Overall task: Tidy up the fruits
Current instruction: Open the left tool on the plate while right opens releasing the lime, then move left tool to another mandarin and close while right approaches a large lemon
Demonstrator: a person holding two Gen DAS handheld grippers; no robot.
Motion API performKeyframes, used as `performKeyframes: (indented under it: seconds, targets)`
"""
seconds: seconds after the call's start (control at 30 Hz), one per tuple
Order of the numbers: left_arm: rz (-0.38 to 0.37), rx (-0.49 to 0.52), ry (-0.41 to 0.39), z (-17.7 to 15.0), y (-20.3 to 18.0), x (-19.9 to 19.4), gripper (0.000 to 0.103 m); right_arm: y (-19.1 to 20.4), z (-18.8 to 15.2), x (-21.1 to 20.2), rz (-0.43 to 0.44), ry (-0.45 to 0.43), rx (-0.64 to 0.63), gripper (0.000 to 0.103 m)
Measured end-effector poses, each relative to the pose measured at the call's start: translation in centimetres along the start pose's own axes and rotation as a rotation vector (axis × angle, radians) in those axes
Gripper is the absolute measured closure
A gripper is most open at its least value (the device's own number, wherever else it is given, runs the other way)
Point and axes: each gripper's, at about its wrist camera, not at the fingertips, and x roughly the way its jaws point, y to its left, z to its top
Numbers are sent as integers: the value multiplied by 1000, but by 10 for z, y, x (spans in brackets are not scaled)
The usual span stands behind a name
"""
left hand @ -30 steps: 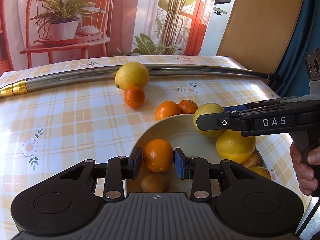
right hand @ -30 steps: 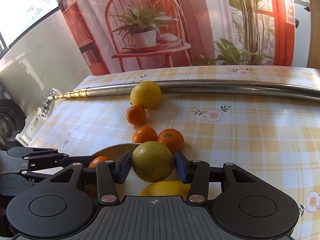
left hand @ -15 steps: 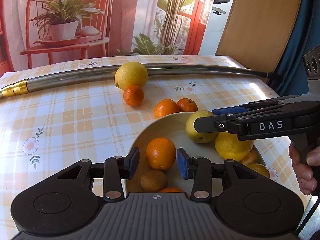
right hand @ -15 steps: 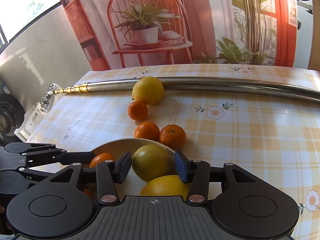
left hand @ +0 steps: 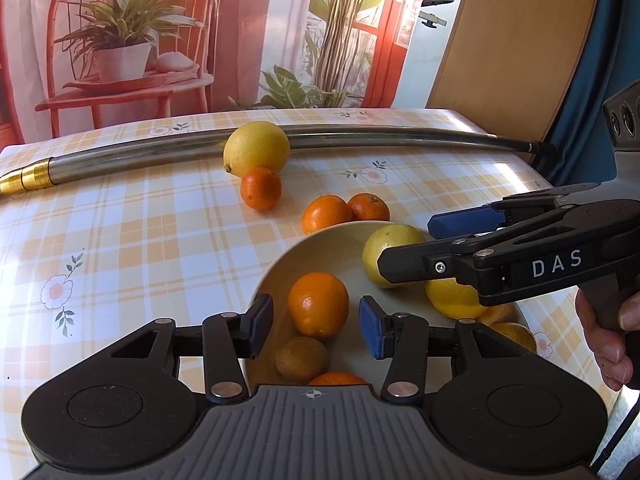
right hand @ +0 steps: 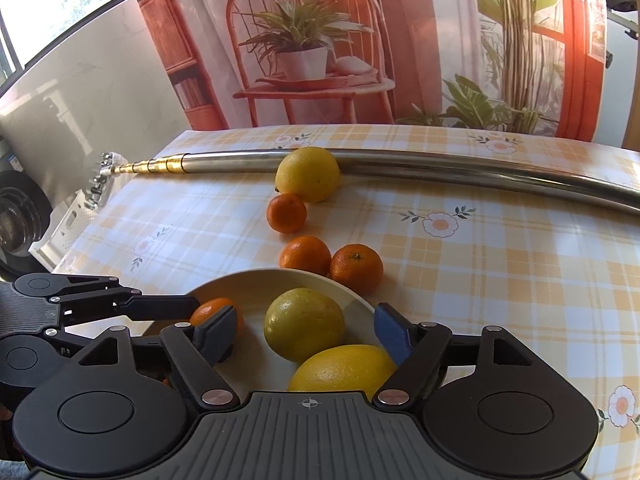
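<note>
1. Dropping fruit into the bowl [left hand: 276, 276] looks like the step in hand: both tools hover over it with jaws spread and nothing gripped.
2. Left gripper [left hand: 316, 326] is released around an orange [left hand: 319, 305] that sits in the bowl, its pads clear of the skin on both sides; a brown kiwi [left hand: 302, 359] lies just below it.
3. Right gripper [right hand: 306, 326] is likewise let go, with a greenish-yellow lemon [right hand: 304, 324] resting in the bowl between its pads and a second yellow lemon [right hand: 344, 368] touching it from the near side.
4. Four fruits are not yet gathered: a big lemon [right hand: 308, 174] against the metal pole [right hand: 440, 168], a small orange [right hand: 286, 213] beside it, and two mandarins [right hand: 306, 255] [right hand: 356, 268] just outside the bowl's far rim.
5. My guess for the next move: lift clear of the bowl, reach to the nearest mandarins, and close gently, since round fruit may roll on the tablecloth [right hand: 500, 272].
</note>
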Motion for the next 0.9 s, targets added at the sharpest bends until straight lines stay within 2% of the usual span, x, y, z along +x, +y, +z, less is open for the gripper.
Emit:
performKeyframes:
  seconds: [0.2,0.33,0.53,0.67,0.9]
  targets:
    - [-8,-7,0,0,2,0,53,-5,0,-2,-20,-3,18,22]
    - [-7,-18,-11,1,4,-3,52,-9,3,-11,2,-31,48,22]
    - [-49,-88,-32,3,13,-8,50,-14,10,-21,-10,-72,68,22]
    - [-29,-87,-63,4,16,-15,45,-22,12,-29,-6,-113,103,22]
    - [8,-90,-92,14,27,-22,45,-34,14,-37,-23,-158,153,22]
